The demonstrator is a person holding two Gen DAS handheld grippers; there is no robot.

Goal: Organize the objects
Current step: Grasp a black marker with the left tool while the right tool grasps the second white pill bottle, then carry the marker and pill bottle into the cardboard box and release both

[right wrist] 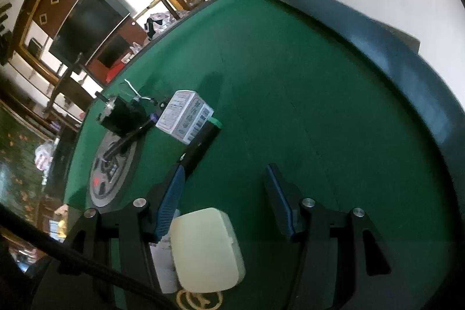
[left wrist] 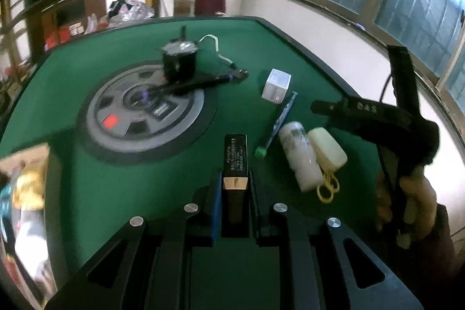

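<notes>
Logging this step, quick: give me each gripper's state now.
Left gripper: shut on the black and gold box.
Right gripper: open, holding nothing; the cream case sits low between its jaws, ungripped.

The table [left wrist: 72, 193] wears matt green felt-like cloth around a smooth grey plastic centre disc [left wrist: 145, 118]. The black box [left wrist: 236, 161] looks like glossy card with a shiny gold band. The pale yellow case [right wrist: 205, 249] is smooth matt plastic; the white bottle [left wrist: 300, 159] beside it seems frosted plastic, though blurred. The small white carton [right wrist: 186, 116] is printed paper card.
</notes>
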